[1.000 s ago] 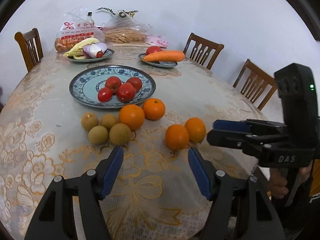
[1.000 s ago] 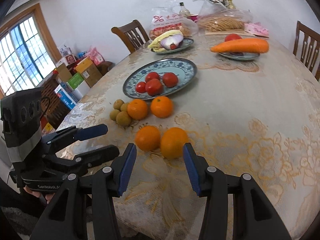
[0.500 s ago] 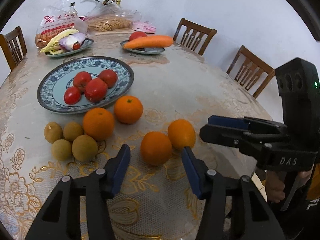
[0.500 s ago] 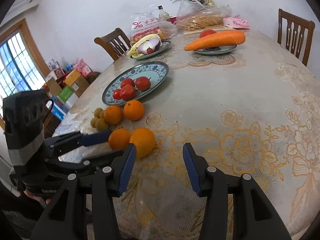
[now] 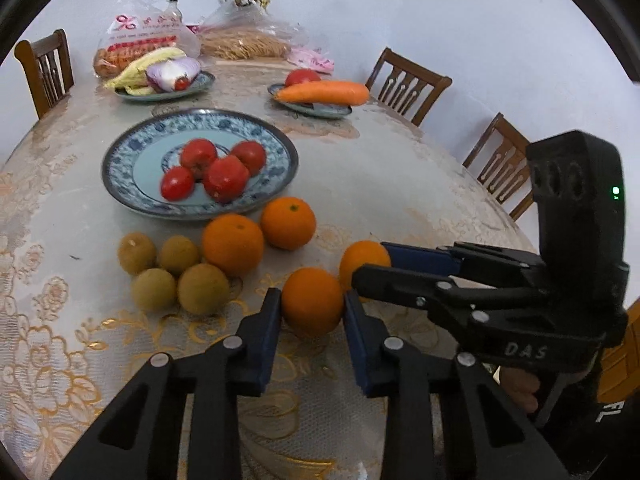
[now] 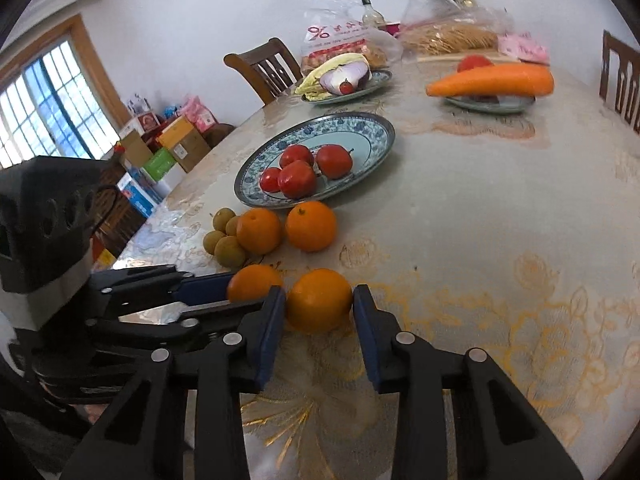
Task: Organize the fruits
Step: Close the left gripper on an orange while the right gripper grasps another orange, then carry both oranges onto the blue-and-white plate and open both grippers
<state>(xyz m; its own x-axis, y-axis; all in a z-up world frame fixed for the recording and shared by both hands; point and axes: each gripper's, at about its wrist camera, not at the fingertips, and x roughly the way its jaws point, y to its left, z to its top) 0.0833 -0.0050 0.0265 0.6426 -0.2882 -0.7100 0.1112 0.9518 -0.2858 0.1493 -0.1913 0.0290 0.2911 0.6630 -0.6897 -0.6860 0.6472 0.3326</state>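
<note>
Gripping oranges, left orange [image 5: 312, 306]; right orange [image 6: 319, 300]

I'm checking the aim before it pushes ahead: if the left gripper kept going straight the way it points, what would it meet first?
The left gripper would meet the near orange, which already sits between its fingers. Whether the pads touch it is unclear.

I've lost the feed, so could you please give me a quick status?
Left gripper and right gripper each shut on one near orange. Both oranges on the table. Other oranges close ahead.
</note>
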